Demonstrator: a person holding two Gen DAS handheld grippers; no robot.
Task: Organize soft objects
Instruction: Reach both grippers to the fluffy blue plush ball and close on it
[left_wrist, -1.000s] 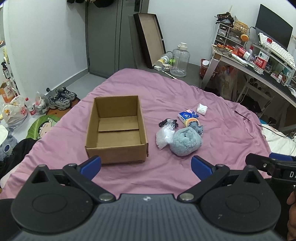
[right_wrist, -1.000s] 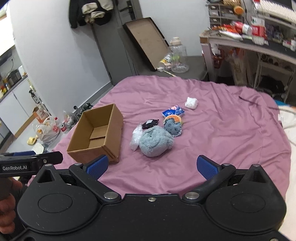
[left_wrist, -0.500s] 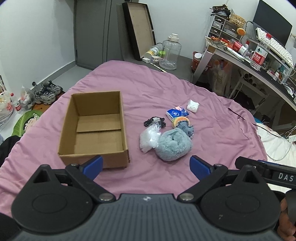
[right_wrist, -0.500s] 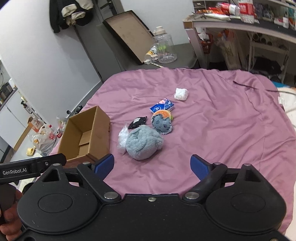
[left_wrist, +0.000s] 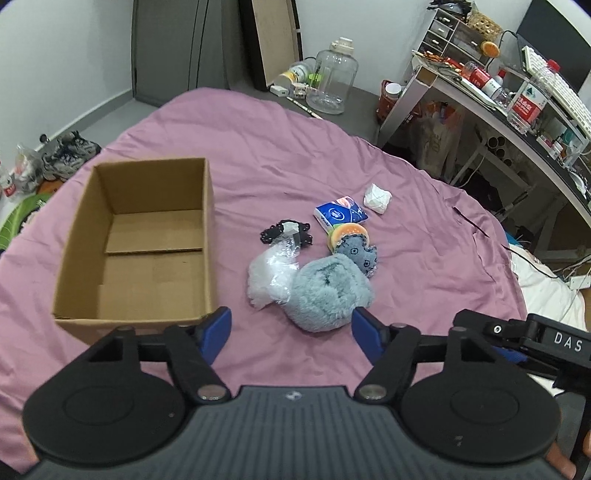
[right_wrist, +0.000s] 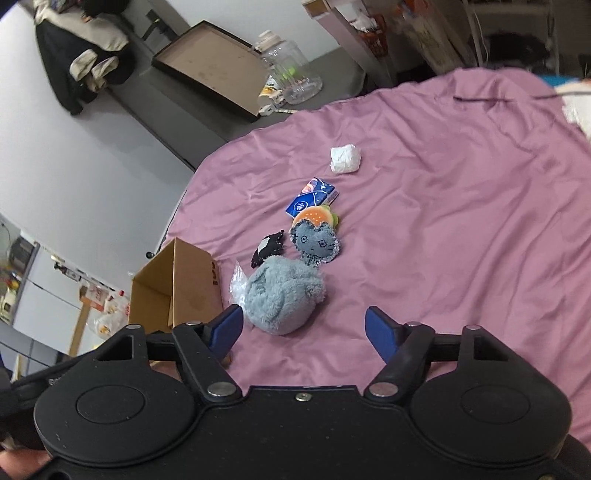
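Both grippers hang over a purple bed (left_wrist: 406, 177), left gripper (left_wrist: 291, 326) and right gripper (right_wrist: 303, 328) each with blue fingers spread wide and holding nothing. A grey plush (left_wrist: 327, 295) lies just ahead of them, touching a plastic bag (left_wrist: 271, 275), beside an open cardboard box (left_wrist: 147, 240). A tissue pack (left_wrist: 340, 214) lies farther back.

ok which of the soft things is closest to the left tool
The big fluffy grey-blue plush, lying just ahead of the left tool; the other items sit farther back.

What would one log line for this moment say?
left: open | right: open | plush: on bed, unheld | box: empty
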